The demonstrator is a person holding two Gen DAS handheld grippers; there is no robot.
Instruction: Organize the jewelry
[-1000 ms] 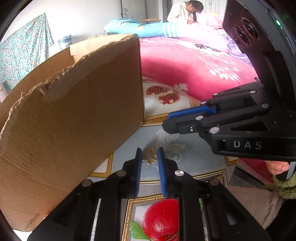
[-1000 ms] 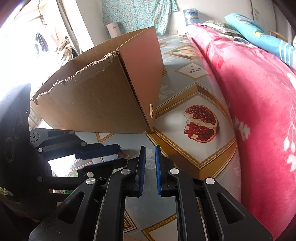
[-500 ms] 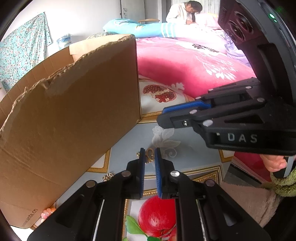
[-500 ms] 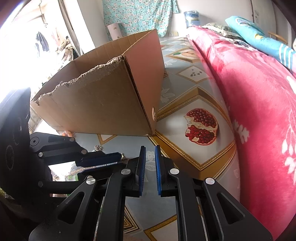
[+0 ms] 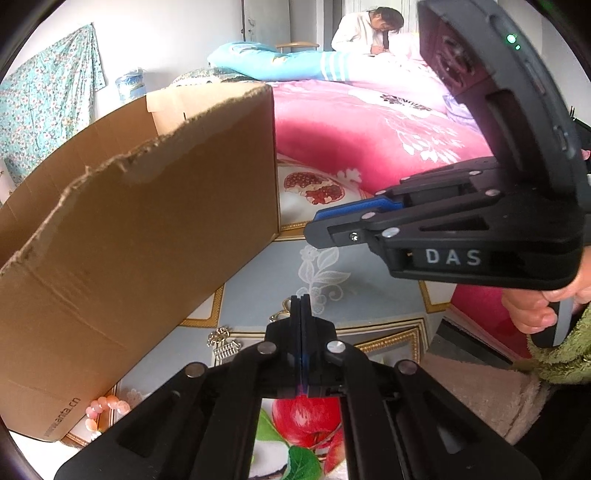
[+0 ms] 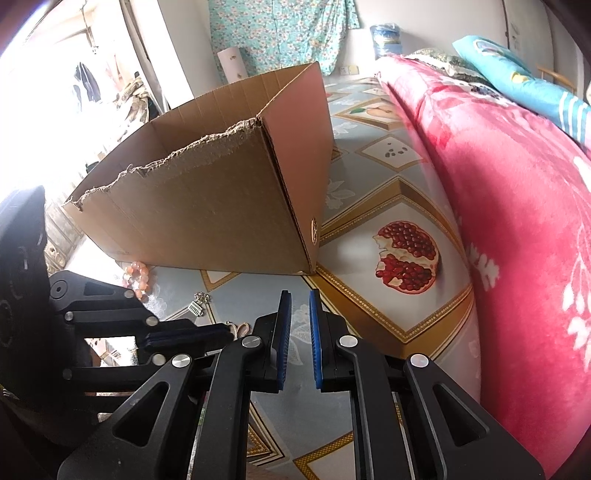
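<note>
On a patterned fruit-print floor mat [image 6: 369, 291], the left gripper [image 5: 301, 299] has its blue pads pressed together at a small gold ornament [image 5: 282, 310]; whether the piece is actually pinched between them cannot be told. The right gripper [image 6: 299, 306] hangs just beside it, above the mat, its fingers [image 6: 285, 314] set a narrow gap apart with nothing between them. An open cardboard box [image 6: 221, 199] with a torn top edge stands close on the left gripper's left, its near corner meeting the mat just ahead of both tools. More jewelry lies loose along the box's base: a silver comb-like piece [image 5: 227, 349], a small gold cluster [image 5: 218, 336] beside it, and a pink bead bracelet [image 5: 107, 406] touching or nearly touching the box's bottom edge. A pink floral blanket [image 6: 517, 184] walls in the right side, leaving a strip of bare mat between box and bedding, printed with a cut pomegranate [image 6: 406, 258]. A person in white [image 5: 369, 31] bends over the far bed.
</note>
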